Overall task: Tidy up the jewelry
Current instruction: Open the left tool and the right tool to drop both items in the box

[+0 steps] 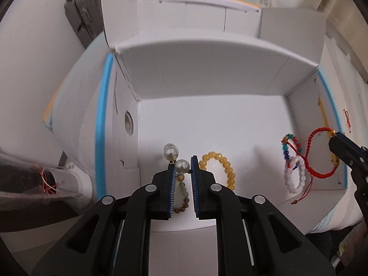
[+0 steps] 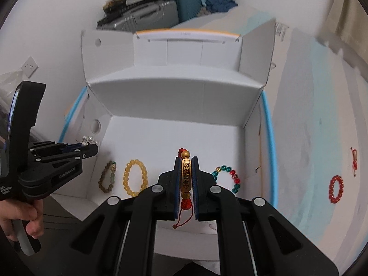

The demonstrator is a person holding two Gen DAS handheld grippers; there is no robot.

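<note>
An open white cardboard box (image 1: pixel 207 115) holds jewelry. My left gripper (image 1: pixel 184 161) is over its left side, shut on a pearl earring (image 1: pixel 176 158) with two pearls sticking up. Below it lie a brown-green bead bracelet (image 1: pixel 182 197) and a yellow bead bracelet (image 1: pixel 220 168). My right gripper (image 2: pixel 185 158) is shut on a red cord bracelet with a gold bar (image 2: pixel 185 177), held above the box floor; it hangs as a red loop in the left wrist view (image 1: pixel 319 154). A multicoloured bead bracelet (image 2: pixel 226 178) lies right of it, and a white bead bracelet (image 1: pixel 295 176) shows beside it.
The box (image 2: pixel 174 133) sits on a pale blue-white bed. A red bead bracelet (image 2: pixel 335 189) and a small red cord piece (image 2: pixel 354 158) lie on the bed right of the box. Suitcases (image 2: pixel 147 16) stand behind. The box flaps stand up at the back.
</note>
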